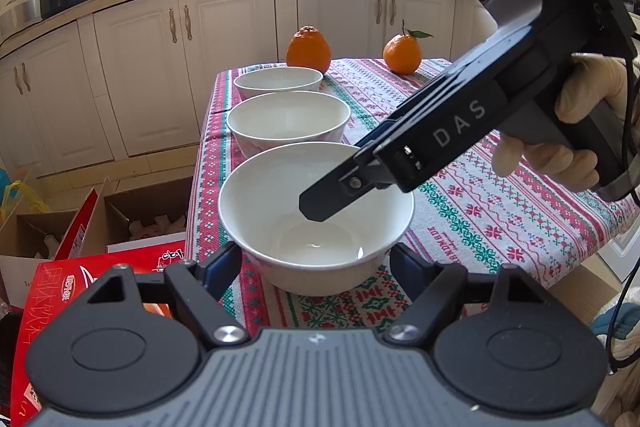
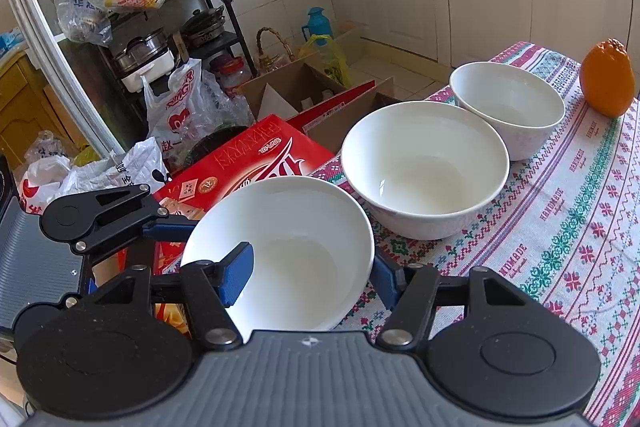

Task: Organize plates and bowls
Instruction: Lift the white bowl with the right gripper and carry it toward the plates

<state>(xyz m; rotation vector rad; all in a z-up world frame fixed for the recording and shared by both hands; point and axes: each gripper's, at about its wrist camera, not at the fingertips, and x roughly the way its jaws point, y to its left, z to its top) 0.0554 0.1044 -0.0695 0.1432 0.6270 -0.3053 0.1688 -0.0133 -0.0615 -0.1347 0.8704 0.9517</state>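
Three bowls: white, in a row along the counter's (image 1: 500, 195) left edge, on a patterned cloth; none stacked yet.
Near bowl (image 1: 316, 215): closest to the counter's corner, with both tools on it.
Middle bowl (image 1: 288, 125): just behind the near bowl, apparently not touching it.
Far bowl (image 1: 279, 81): behind that, just beside an orange (image 1: 309, 49).
Left tool (image 1: 316, 259): jaws straddle the near bowl's outer wall low down, pads at or against its sides; contact looks likely, though I cannot tell how firm.
Right tool (image 2: 308, 277): one pad inside the near bowl, the other outside, pinching its rim wall.
Risk, slip: glazed wall is smooth and curved; a thin rim pinch could let the bowl tilt on lifting.
Risk, edge: the bowl sits by the counter's edge above boxes (image 2: 256, 163) on the floor; a sideways nudge could send it off.
Risk, knock: a low carry could clip the middle bowl's rim.
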